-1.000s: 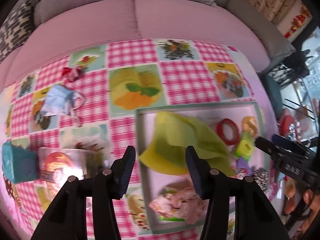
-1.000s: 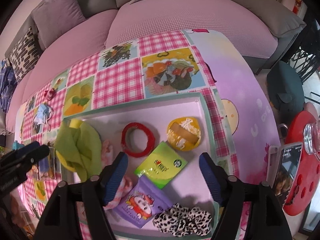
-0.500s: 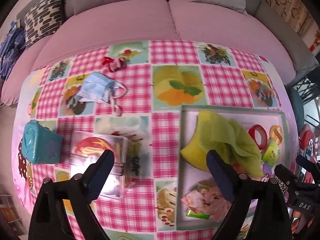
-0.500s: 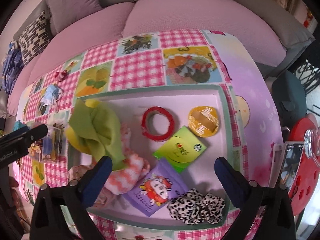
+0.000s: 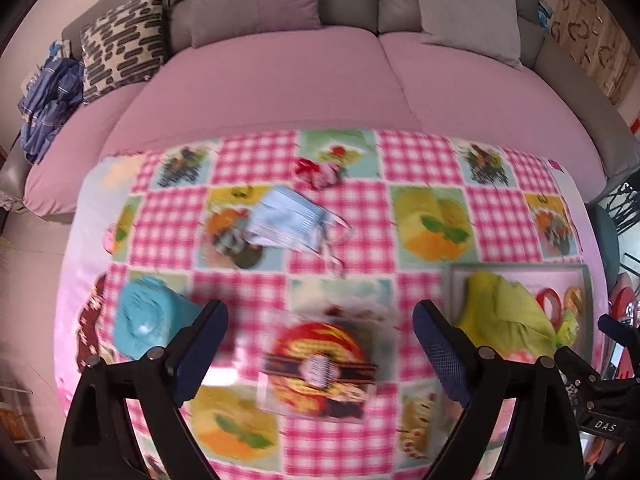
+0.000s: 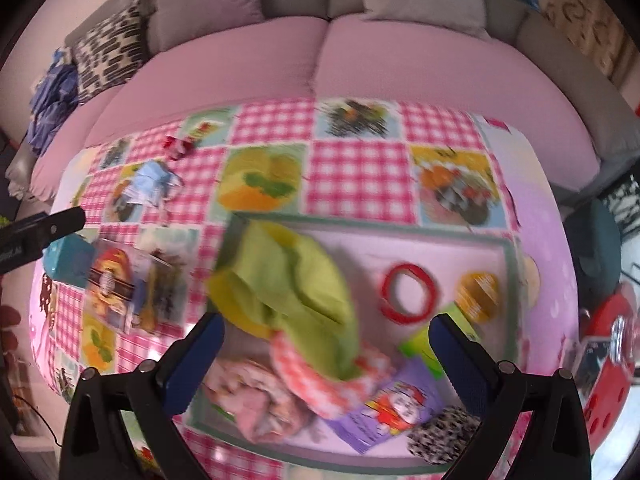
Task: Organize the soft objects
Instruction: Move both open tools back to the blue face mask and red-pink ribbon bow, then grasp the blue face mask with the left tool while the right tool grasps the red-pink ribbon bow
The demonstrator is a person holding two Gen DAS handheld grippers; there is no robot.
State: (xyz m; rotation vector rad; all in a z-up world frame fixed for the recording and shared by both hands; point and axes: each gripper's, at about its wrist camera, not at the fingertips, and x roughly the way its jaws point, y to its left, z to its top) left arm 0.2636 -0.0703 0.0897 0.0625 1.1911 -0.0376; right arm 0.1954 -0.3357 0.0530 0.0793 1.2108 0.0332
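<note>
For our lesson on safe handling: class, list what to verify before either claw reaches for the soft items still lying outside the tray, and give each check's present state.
1. Left claw open, empty: ok.
2. Right claw open, empty: ok.
3. Blue face mask unobstructed on the tablecloth: ok.
4. Red-pink scrunchie outside the tray: ok.
5. Free space in tray: ok.
6. Sharp view for aiming: not ok, blurred.
</note>
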